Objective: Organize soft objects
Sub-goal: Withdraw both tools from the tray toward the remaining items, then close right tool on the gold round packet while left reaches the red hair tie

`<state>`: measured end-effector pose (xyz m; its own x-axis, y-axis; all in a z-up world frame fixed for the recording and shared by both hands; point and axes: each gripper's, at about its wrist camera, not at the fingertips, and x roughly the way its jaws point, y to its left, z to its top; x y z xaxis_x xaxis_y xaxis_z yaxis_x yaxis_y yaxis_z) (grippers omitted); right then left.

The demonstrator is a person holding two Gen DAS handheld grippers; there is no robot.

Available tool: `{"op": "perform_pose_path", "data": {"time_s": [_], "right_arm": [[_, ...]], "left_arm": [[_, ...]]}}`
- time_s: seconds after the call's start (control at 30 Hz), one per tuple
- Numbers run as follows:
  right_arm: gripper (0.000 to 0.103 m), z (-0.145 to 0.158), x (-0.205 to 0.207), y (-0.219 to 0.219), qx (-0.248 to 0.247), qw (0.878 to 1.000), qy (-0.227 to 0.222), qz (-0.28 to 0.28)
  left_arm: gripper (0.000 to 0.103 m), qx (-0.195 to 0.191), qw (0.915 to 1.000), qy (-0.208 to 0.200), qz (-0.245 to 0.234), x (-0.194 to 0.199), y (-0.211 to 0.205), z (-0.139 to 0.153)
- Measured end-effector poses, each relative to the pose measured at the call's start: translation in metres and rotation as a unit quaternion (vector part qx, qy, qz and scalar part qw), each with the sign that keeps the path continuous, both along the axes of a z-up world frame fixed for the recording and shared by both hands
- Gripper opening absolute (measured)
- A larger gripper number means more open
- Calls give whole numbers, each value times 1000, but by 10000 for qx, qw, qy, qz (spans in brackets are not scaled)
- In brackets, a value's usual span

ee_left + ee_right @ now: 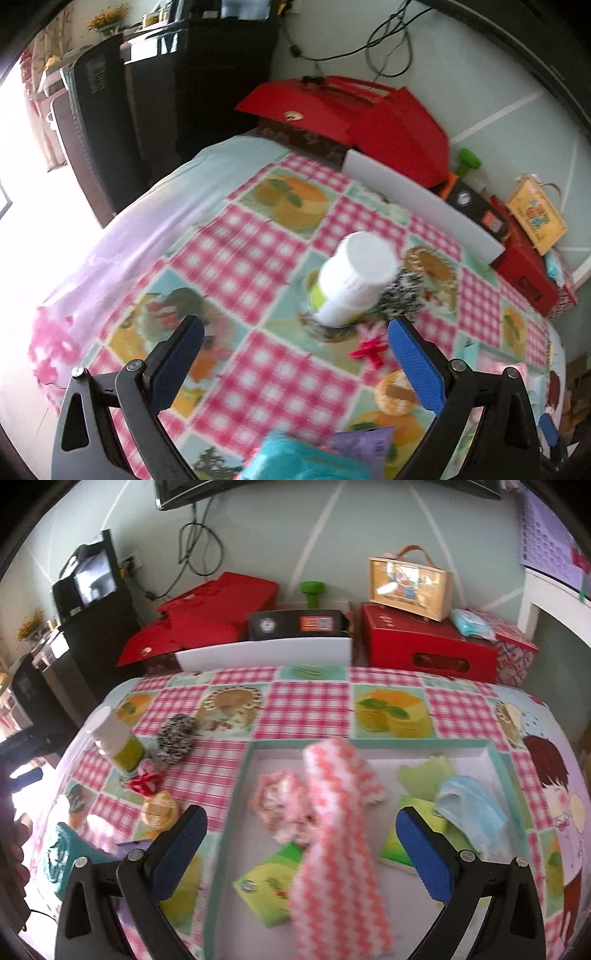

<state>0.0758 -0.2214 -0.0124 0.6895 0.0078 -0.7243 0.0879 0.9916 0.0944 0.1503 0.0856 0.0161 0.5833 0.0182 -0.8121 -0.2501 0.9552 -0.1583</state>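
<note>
A white tray with a teal rim (251, 749) lies on the checked tablecloth. In it are a pink-and-white zigzag cloth (340, 834), a pink scrunchie (284, 805), a green cloth (424, 775), a light blue cloth (469, 808) and green packets (269, 886). My right gripper (299, 849) is open above the tray, with the zigzag cloth between its fingers. My left gripper (295, 362) is open and empty above the table. Ahead of it stand a white-capped bottle (351, 284), a black-and-white scrunchie (402, 295) and a red bow (369, 350). A teal cloth (295, 461) lies below.
Red boxes (424, 646) and a white board (266, 653) line the table's back edge by the wall. A yellow picture case (410, 583) sits on one box. A purple packet (365, 443) lies near the teal cloth. Dark cabinets (147, 110) stand at the left.
</note>
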Motion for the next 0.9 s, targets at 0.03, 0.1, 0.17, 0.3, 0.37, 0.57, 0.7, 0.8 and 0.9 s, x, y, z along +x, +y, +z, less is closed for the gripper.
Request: {"op": "perform_pose_path", "data": {"time_s": [0.03, 0.1, 0.17, 0.3, 0.37, 0.57, 0.7, 0.8, 0.9], "right_arm": [[103, 0, 3, 6, 21, 10000, -5, 65], [103, -1, 7, 15, 39, 9999, -4, 167], [103, -3, 12, 27, 51, 9995, -5, 313], [103, -7, 21, 51, 23, 9981, -24, 617], [103, -10, 24, 62, 37, 9970, 13, 777], [99, -23, 35, 90, -5, 9932, 142, 1156], [91, -36, 42, 106, -235, 9891, 360, 1411], [87, -46, 47, 114, -264, 9862, 543, 1543], [83, -53, 51, 120, -262, 9839, 679, 1634]], "left_arm": [[100, -3, 10000, 53, 19, 0, 3, -2], [100, -47, 9999, 123, 18, 0, 7, -4], [100, -102, 9998, 175, -2, 0, 9, -5], [100, -142, 9996, 257, -50, 1, 10, -8], [100, -214, 9993, 303, -89, 3, 9, -10], [100, -485, 9973, 460, -308, 12, -2, -16], [100, -659, 9946, 617, -514, 20, -12, -23], [100, -690, 9927, 802, -580, 26, -17, -30], [100, -870, 9886, 1006, -704, 32, -20, -38]]}}
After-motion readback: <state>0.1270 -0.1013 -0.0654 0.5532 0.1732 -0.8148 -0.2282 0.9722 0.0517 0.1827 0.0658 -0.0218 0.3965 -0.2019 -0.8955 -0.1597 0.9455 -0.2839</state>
